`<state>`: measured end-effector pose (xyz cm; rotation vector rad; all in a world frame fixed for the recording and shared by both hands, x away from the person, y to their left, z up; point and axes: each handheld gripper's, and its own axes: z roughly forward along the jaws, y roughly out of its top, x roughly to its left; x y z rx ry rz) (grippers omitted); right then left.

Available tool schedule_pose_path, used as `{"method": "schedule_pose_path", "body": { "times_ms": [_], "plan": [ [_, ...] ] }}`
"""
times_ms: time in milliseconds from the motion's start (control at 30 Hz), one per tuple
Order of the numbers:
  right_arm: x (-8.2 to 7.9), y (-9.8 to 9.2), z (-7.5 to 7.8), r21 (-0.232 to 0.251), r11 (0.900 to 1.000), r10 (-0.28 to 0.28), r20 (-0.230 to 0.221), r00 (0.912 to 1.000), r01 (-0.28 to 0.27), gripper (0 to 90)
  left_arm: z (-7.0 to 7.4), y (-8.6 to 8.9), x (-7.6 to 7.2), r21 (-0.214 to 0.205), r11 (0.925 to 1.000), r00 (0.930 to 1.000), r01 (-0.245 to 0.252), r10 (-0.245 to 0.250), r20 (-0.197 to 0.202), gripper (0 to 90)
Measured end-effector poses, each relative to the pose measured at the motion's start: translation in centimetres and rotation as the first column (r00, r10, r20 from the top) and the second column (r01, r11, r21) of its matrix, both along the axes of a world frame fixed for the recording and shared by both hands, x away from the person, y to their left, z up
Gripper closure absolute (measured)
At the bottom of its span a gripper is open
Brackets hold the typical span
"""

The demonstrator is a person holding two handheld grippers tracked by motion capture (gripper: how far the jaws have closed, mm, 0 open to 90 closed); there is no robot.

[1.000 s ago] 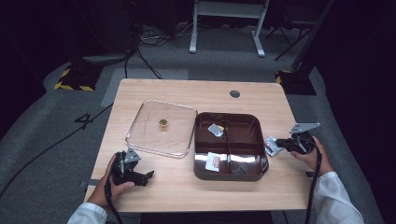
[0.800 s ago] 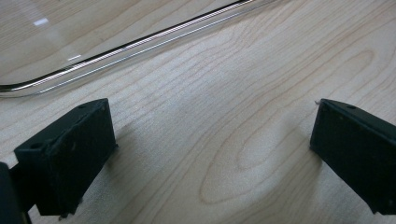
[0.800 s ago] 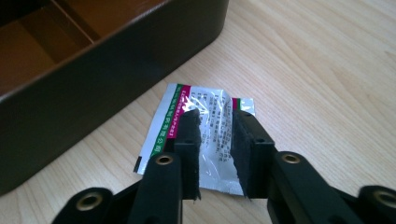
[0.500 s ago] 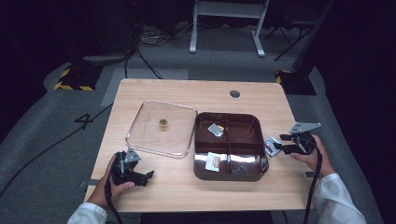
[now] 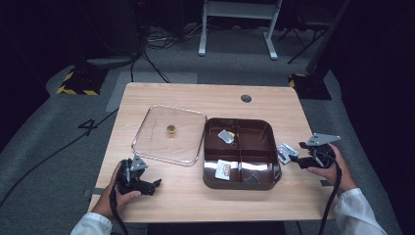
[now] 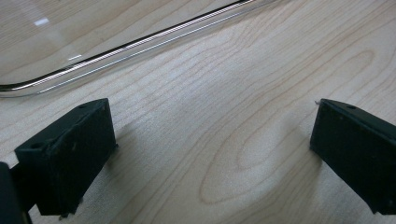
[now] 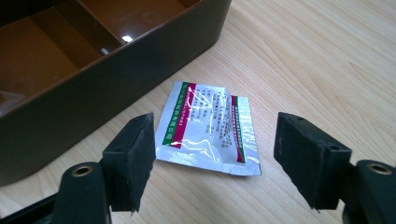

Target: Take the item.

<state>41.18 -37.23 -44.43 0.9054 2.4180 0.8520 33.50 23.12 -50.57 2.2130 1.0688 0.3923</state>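
Where the right gripper (image 5: 297,157) was pinched on the small foil packet (image 5: 285,152) a second ago, its jaws have just been opening and now stand wide apart, the packet lying flat on the table (image 5: 195,95) between and just ahead of them, touched by neither pad. In the right gripper view the packet (image 7: 208,128) (silver, with green and red stripes and fine print) sits just beside the outer wall of the brown box (image 7: 116,84), on the wood rather than in any compartment. The left gripper (image 5: 147,185) has kept its place near the table's front left corner, jaws spread wide over bare wood with nothing between them; the left gripper view shows the rim of the clear lid (image 6: 126,46) just beyond its pads.

The table is pale wood with a round cable hole (image 5: 246,98) near its far edge. It stands on grey carpet in a dark room, with cables and a white metal stand (image 5: 238,24) behind.

The brown box (image 5: 241,152) sits in the middle, divided into compartments, a few small packets lying in them. The clear lid (image 5: 169,133) lies flat to its left, touching it or nearly so, a small gold-coloured knob (image 5: 171,129) at its centre. Only the box wall stands between the packet and the compartments.
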Motion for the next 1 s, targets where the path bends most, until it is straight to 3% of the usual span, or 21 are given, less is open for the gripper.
{"method": "schedule_pose_path", "body": {
  "times_ms": [500, 1000],
  "plan": [
    [-2.3, -0.7, -0.7, -0.003, 0.9999, 0.013, 0.024, 0.9996, -0.013, 27.2, 0.0, 0.0, 0.0, 0.001, 1.0000, 1.0000, -0.001, 0.001, 0.002, 0.3],
    [-5.2, -3.2, -4.0, 0.037, 0.9981, -0.049, -0.007, 0.9988, 0.049, 25.7, 0.0, 0.0, -0.1, -0.001, 1.0000, 1.0000, -0.006, 0.006, 0.001, 0.3]
  ]
}}
